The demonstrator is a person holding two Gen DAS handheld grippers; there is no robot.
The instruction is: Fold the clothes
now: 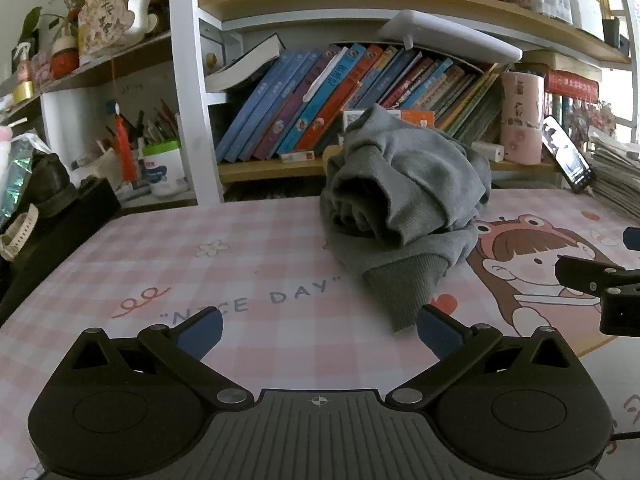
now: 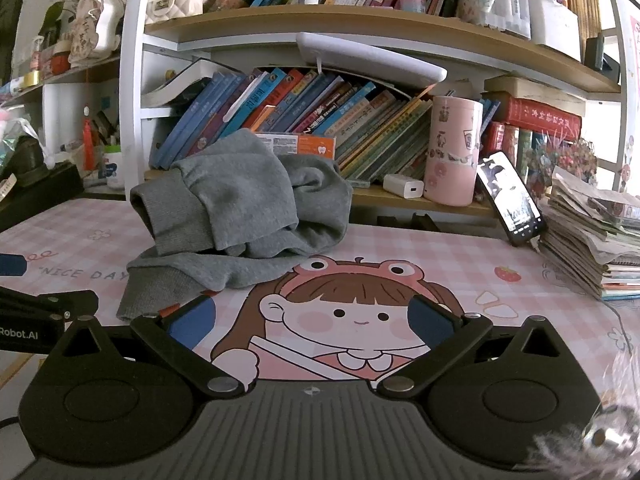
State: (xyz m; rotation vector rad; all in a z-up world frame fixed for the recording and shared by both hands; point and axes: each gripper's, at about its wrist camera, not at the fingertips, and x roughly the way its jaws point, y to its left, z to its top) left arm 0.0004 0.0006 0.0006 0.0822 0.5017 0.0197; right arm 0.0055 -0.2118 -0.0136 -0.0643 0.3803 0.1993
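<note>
both hand-held grippers, left (image 1: 318, 334) and right (image 2: 310, 320), gape empty near the crumpled grey sweater (image 1: 400, 196) on the desk mat (image 1: 160, 264)

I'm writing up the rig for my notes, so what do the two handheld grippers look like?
Both the left gripper and right gripper look alike: black plastic linkage arms with silver pivot pins, blue finger pads, round black housings and a grey ribbed base. White "Robot.AI" lettering marks the left one's side.

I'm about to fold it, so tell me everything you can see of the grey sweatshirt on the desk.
The grey sweatshirt looks like soft knit fleece with ribbed cuffs. It lies crumpled in a heap, unfolded, on the pink checked desk mat, in front of the bookshelf. One ribbed cuff trails toward the cameras, flat on the mat. Neither gripper touches it.
</note>
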